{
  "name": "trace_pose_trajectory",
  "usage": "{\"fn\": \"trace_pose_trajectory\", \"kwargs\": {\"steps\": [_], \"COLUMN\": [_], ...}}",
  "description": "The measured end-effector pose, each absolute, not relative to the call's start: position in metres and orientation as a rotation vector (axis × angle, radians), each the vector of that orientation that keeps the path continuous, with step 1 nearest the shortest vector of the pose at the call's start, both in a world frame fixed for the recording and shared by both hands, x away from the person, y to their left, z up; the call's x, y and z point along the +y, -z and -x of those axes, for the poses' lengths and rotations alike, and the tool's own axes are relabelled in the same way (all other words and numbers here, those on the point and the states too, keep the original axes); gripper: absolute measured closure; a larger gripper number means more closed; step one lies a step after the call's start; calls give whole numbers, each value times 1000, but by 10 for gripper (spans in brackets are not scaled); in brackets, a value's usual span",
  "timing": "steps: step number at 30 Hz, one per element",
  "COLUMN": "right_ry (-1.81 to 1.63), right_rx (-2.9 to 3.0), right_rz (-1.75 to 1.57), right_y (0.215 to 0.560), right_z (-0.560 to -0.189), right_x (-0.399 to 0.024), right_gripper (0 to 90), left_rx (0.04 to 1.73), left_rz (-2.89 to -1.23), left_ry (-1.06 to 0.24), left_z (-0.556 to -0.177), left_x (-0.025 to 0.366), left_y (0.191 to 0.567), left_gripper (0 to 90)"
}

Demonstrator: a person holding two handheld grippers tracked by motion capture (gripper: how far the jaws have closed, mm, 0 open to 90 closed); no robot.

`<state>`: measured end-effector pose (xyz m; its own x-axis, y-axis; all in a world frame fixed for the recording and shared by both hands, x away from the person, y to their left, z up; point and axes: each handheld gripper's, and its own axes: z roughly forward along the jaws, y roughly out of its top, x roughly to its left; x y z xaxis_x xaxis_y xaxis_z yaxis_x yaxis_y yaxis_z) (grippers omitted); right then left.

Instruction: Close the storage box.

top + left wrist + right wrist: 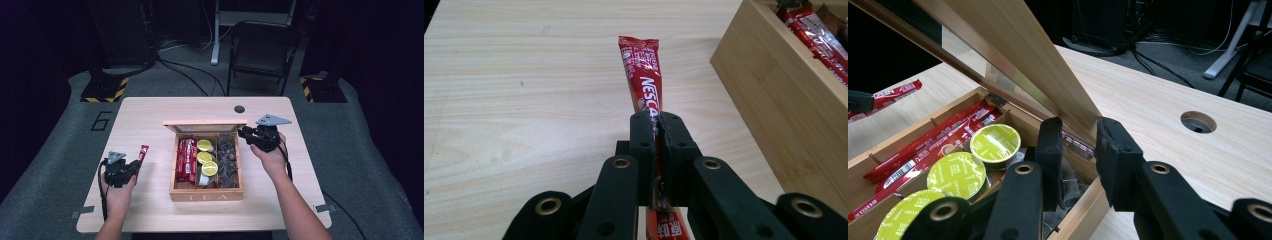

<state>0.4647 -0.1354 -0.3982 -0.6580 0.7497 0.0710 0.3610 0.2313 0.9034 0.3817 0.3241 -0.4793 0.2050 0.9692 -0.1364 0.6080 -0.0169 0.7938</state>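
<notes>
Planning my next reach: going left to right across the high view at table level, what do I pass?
Left claw shut on the red coffee stick → red sticks in the tea box → lime-topped capsules → dark tea bags → right claw at the open lid.

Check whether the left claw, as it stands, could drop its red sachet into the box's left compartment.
Probably yes. The left claw grips the red sachet beside the box, and the lid stands raised at the right claw, so the left compartment lies open from above.
</notes>
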Motion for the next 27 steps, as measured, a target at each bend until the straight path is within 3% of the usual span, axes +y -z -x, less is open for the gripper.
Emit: {"fn": "trace_pose_trajectory", "kwargs": {"steps": [27], "right_ry": [-1406], "right_rx": [2133], "right_rz": [-1023], "right_y": [398], "right_z": [-465], "right_x": [-136], "right_gripper": [720], "left_rx": [1644], "left_rz": [-1781], "left_ry": [-536], "left_z": [-397], "left_x": [332], "left_y": [512], "left_gripper": [849]}}
